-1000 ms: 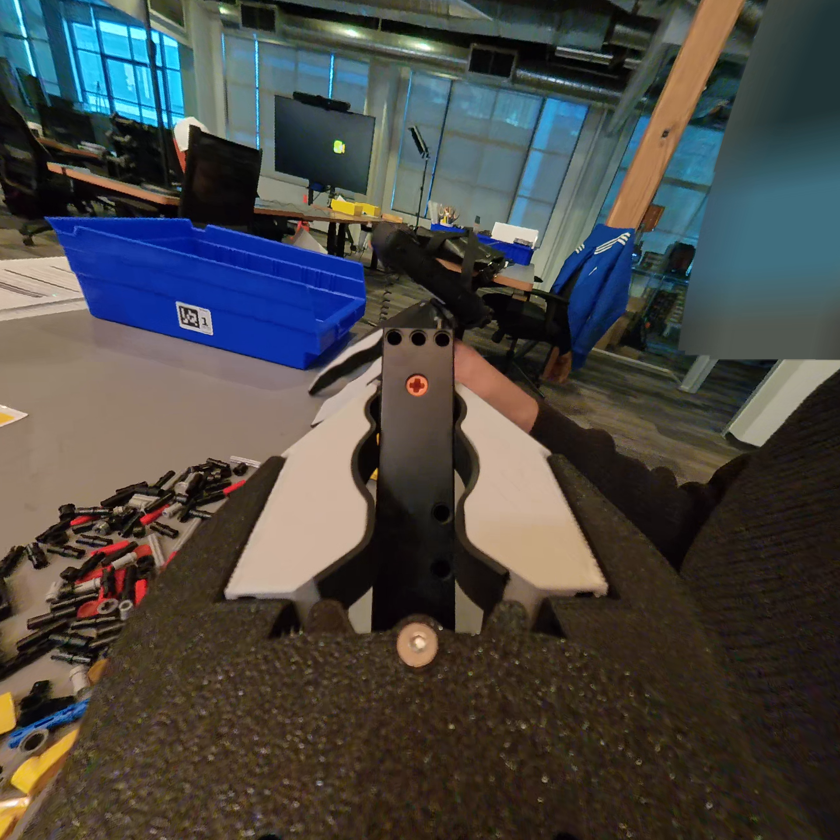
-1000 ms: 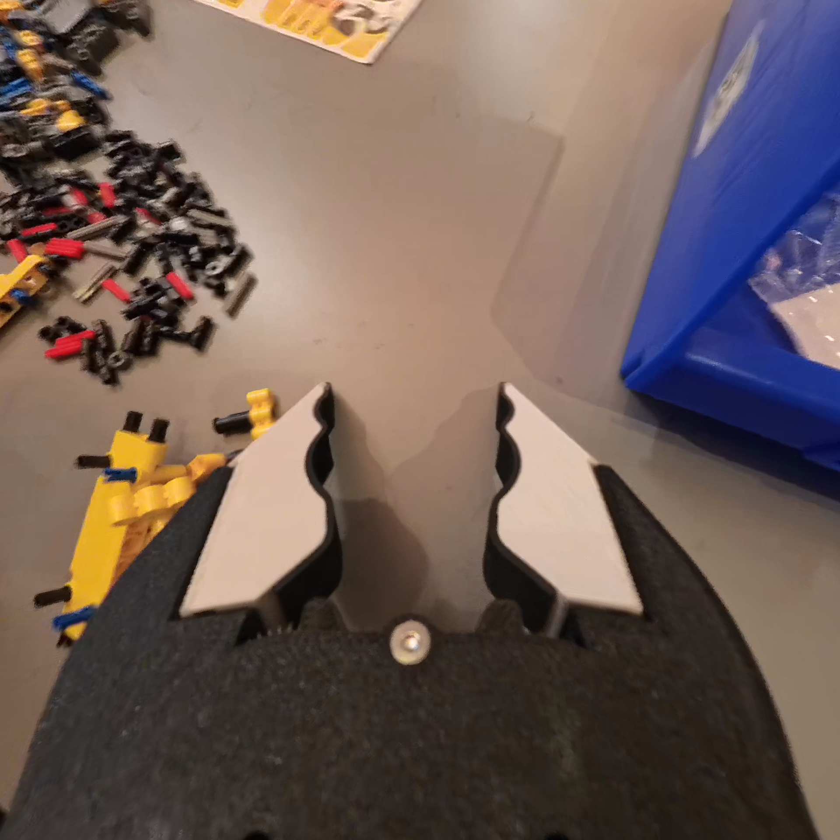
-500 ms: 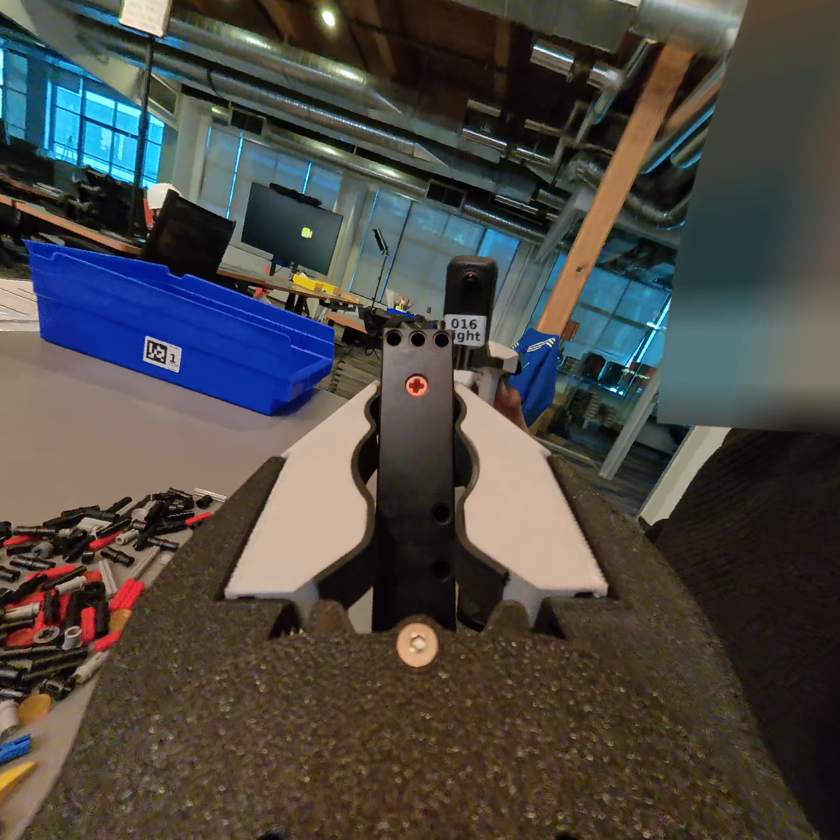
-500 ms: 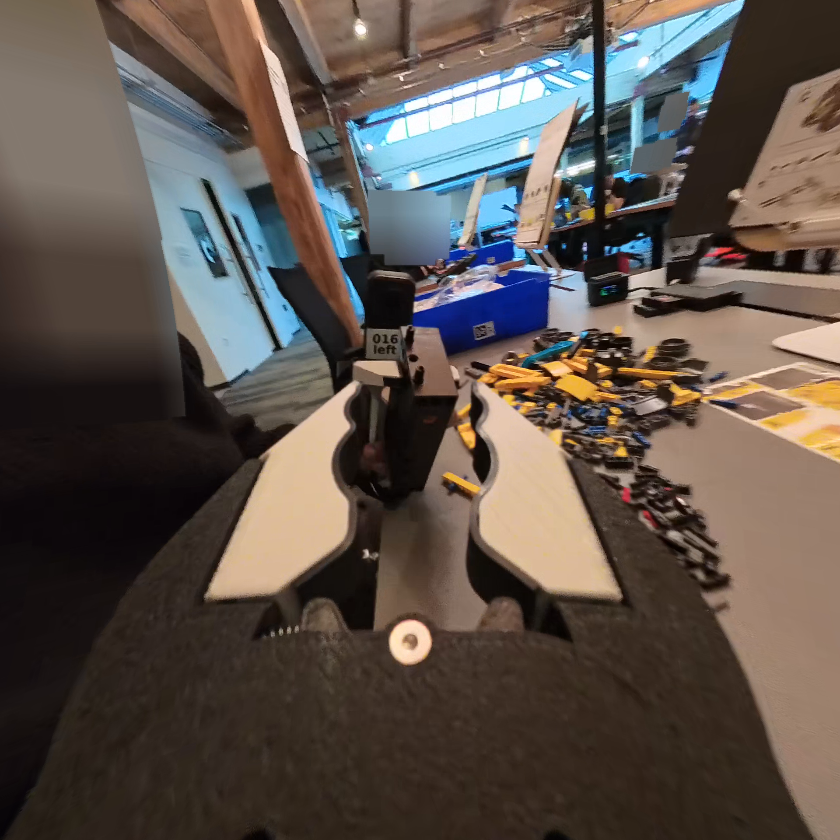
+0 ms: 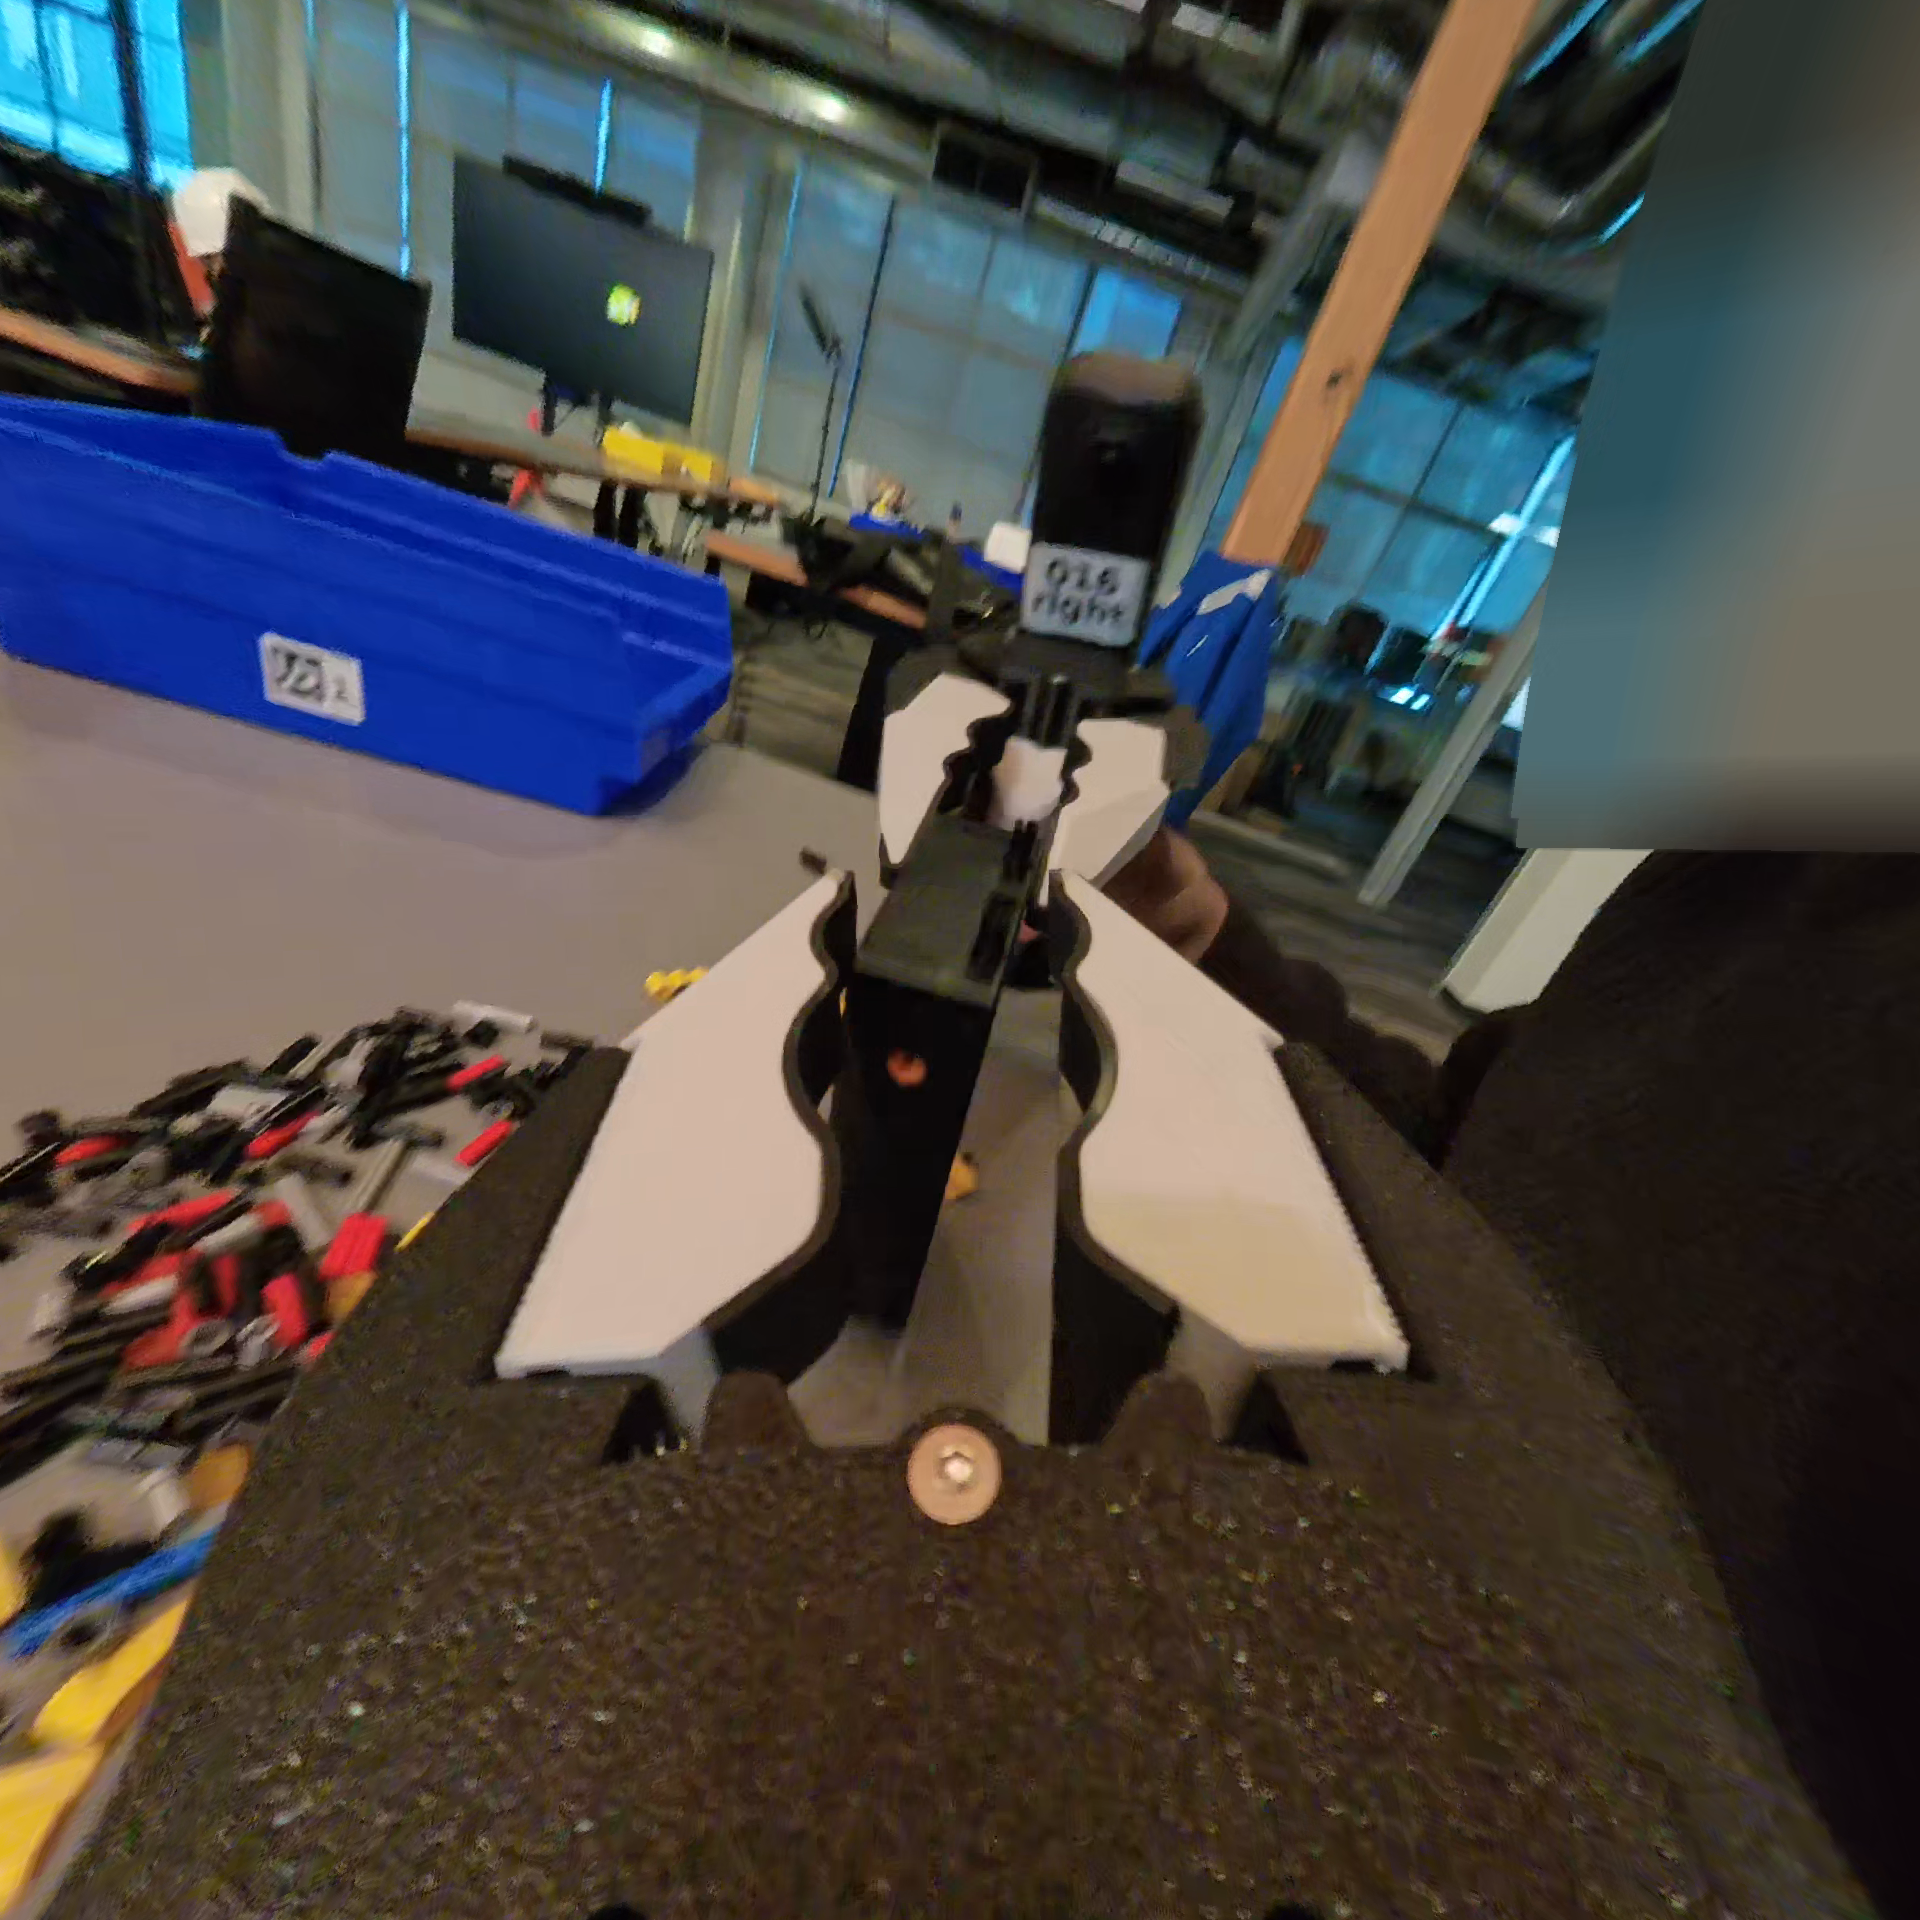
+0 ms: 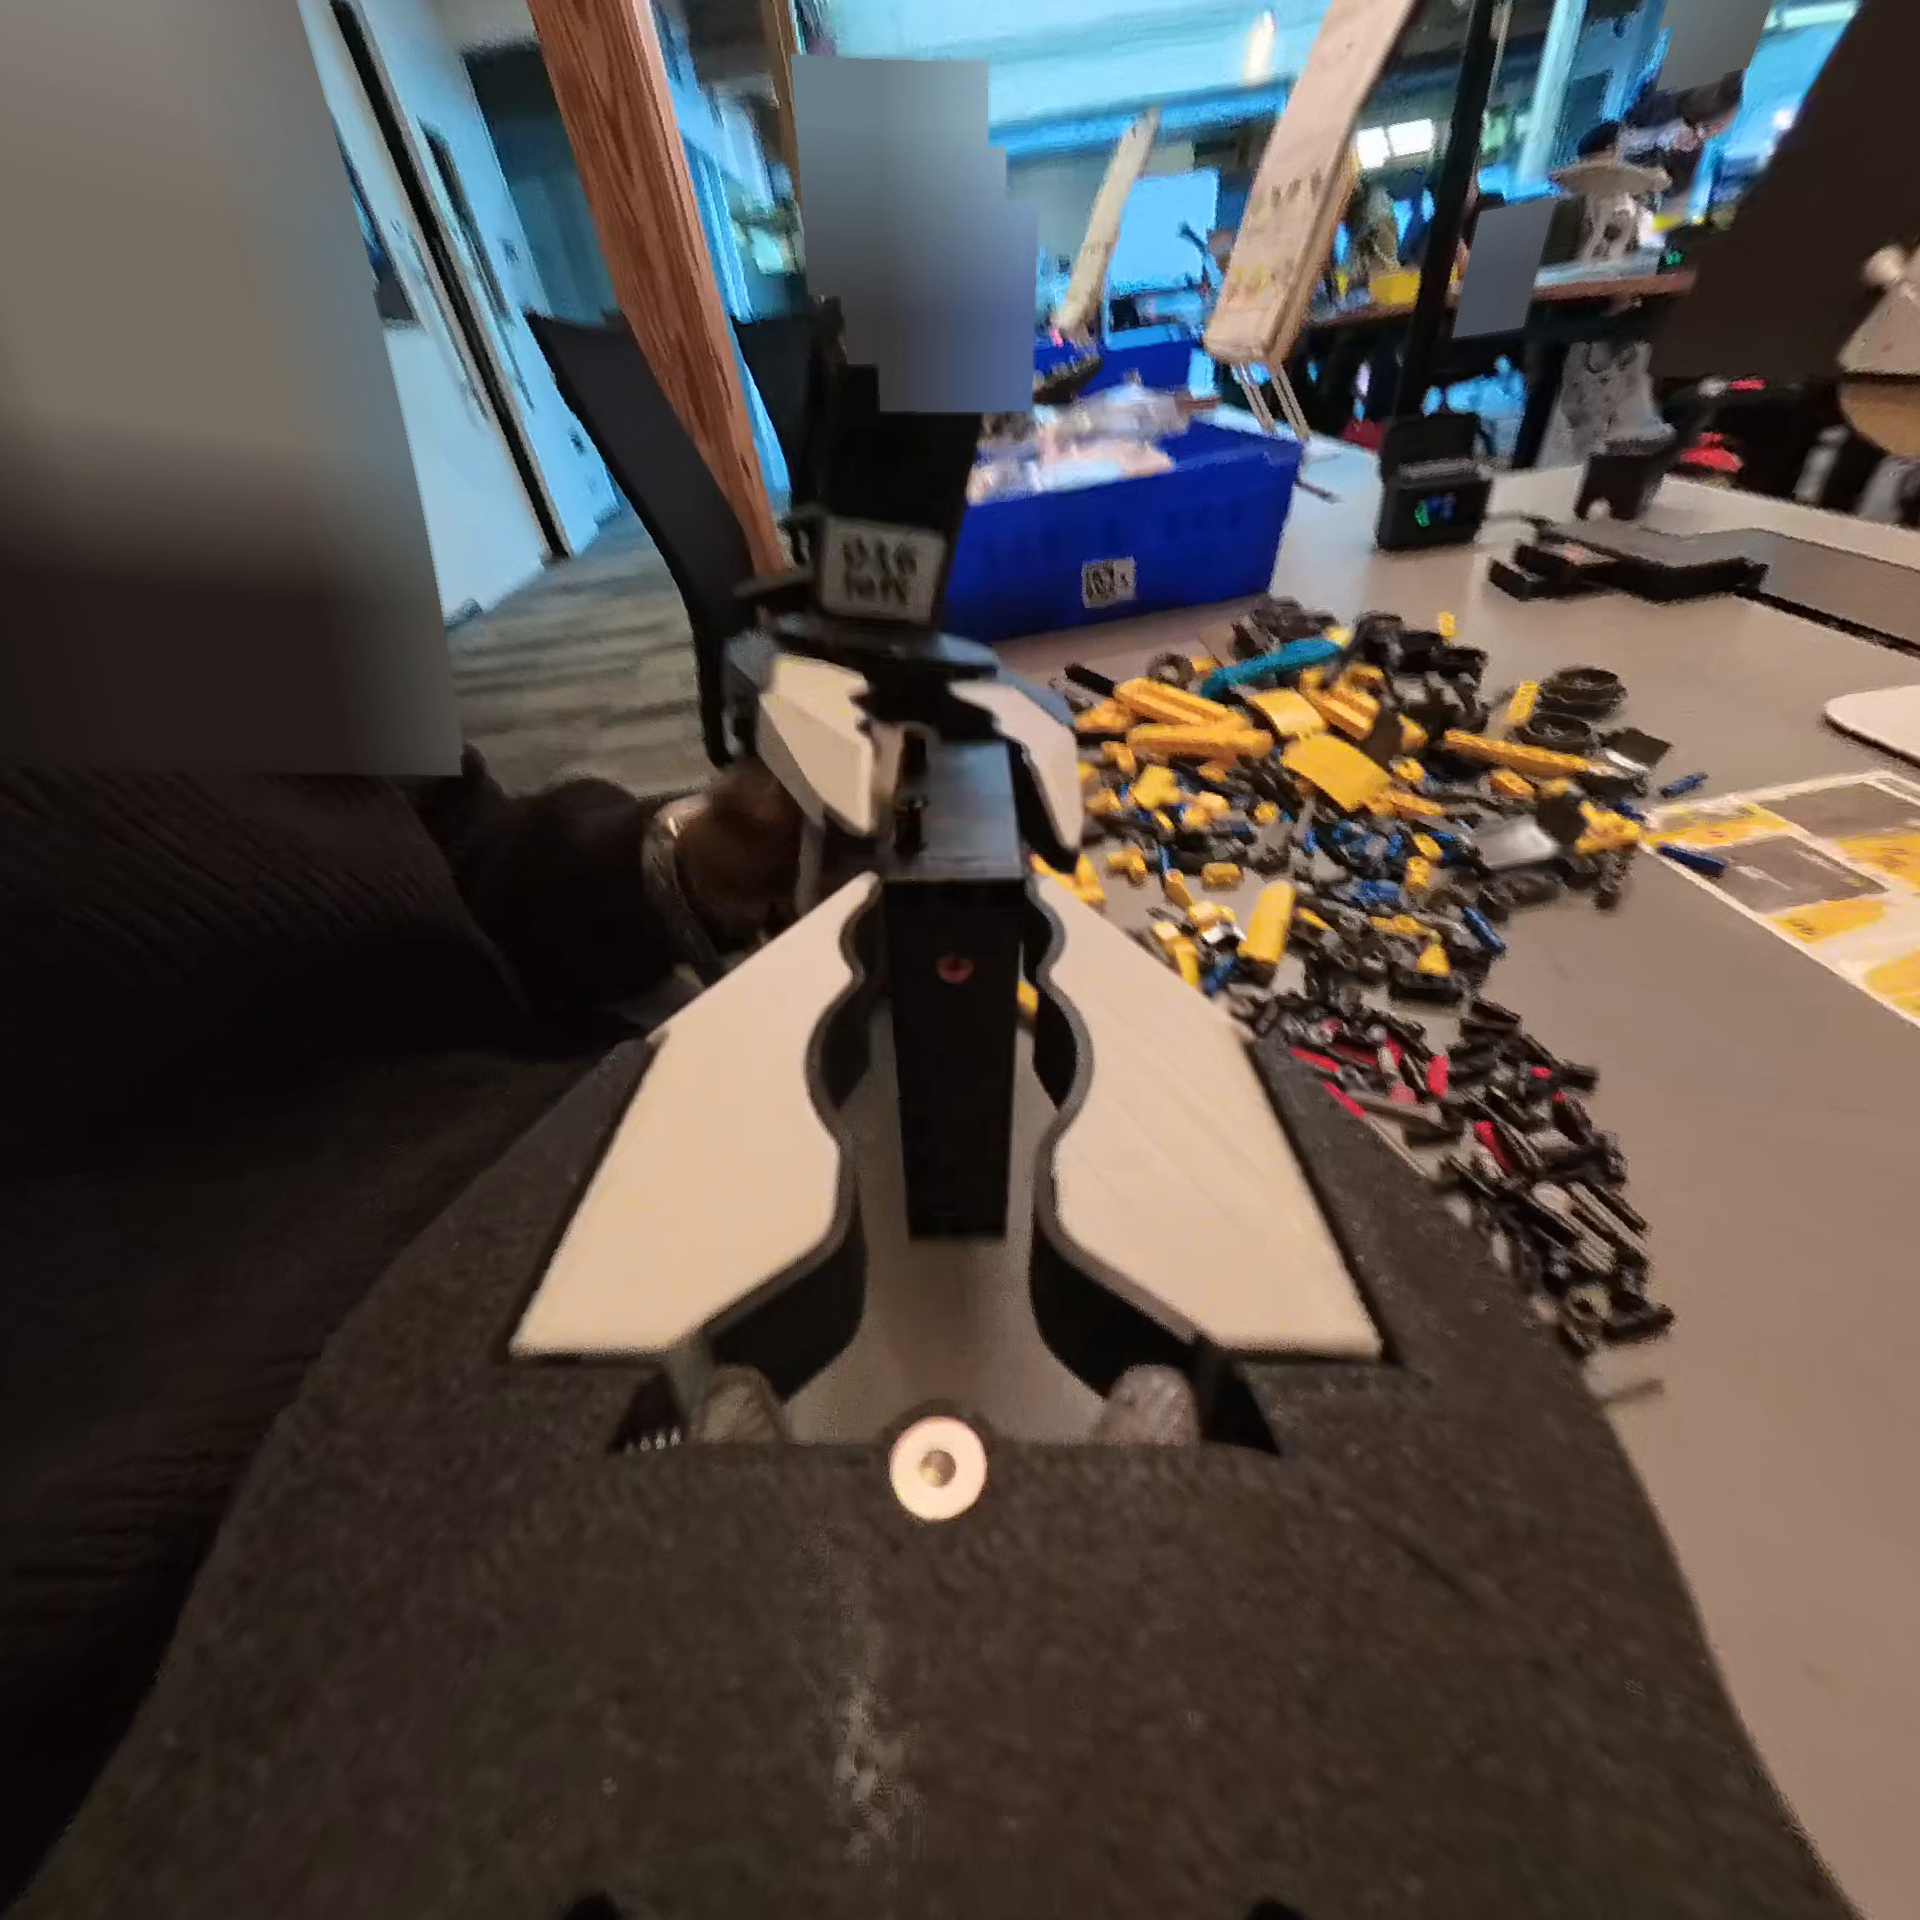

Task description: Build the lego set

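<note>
A black beam assembly with a red pin (image 5: 914,1143) hangs between my two grippers, which face each other above the grey table (image 5: 416,914). My left gripper (image 5: 951,894) is open, its fingers slightly apart on both sides of the piece. My right gripper (image 6: 953,894) is shut on the other end of the same piece (image 6: 951,1091). The right gripper also shows in the left wrist view (image 5: 1023,790), and the left gripper shows in the right wrist view (image 6: 935,769). A person's hand and dark sleeve (image 6: 582,862) are behind it.
A heap of black and red pins (image 5: 208,1195) lies on the table at the left. A pile of yellow, black and blue parts (image 6: 1351,810) and a printed sheet (image 6: 1818,883) lie farther along. Blue bins stand at the table edges (image 5: 416,623) (image 6: 1122,530).
My right gripper swung up from the table to face the left one and shut on the black piece. My left gripper's fingers, shut on it before, have parted slightly.
</note>
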Motion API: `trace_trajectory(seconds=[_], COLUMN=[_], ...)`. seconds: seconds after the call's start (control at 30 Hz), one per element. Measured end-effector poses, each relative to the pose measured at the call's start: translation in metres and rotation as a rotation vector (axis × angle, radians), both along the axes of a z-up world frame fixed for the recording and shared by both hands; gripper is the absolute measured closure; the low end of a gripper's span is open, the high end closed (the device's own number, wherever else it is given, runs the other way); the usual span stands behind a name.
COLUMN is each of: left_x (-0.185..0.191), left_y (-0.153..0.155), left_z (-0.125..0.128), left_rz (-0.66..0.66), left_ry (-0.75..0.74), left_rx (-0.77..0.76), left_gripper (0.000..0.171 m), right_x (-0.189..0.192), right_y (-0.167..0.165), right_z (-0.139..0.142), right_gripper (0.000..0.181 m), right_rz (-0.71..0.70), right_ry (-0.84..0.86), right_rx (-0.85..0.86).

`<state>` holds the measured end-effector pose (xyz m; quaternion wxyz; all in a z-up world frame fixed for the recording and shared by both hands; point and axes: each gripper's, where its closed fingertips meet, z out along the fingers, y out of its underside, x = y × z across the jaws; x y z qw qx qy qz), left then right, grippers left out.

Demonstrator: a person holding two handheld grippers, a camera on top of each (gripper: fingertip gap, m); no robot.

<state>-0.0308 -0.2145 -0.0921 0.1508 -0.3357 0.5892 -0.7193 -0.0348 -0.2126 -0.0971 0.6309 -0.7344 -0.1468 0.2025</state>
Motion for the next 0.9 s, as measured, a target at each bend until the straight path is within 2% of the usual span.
trace_trajectory(seconds=[0.17, 0.3, 0.47, 0.6, 0.67, 0.9], left_x=[-0.002, -0.001, 0.007, 0.01, 0.008, 0.005], left_y=[0.007, 0.009, 0.009, 0.004, 0.0, -0.006], left_z=[-0.016, -0.024, -0.037, -0.032, -0.03, -0.035], left_rz=[0.048, 0.084, 0.1, 0.08, 0.058, 0.031], left_ry=[0.022, 0.013, 0.073, 0.059, 0.047, 0.04], left_rx=[0.202, 0.298, 0.307, 0.275, 0.273, 0.362], left_gripper=[0.136, 0.135, 0.134, 0.128, 0.135, 0.139], right_x=[0.006, 0.009, 0.012, 0.005, 0.006, 0.007], right_y=[0.005, 0.006, 0.008, 0.007, 0.005, -0.006], right_z=[-0.025, -0.02, -0.014, -0.003, -0.002, -0.012], right_gripper=[0.157, 0.156, 0.156, 0.156, 0.156, 0.155], right_rz=[-0.046, -0.052, -0.066, -0.04, -0.039, -0.014], right_ry=[-0.096, -0.066, -0.068, -0.049, -0.043, -0.058], right_rx=[-0.109, -0.073, -0.051, -0.002, 0.0, -0.045])
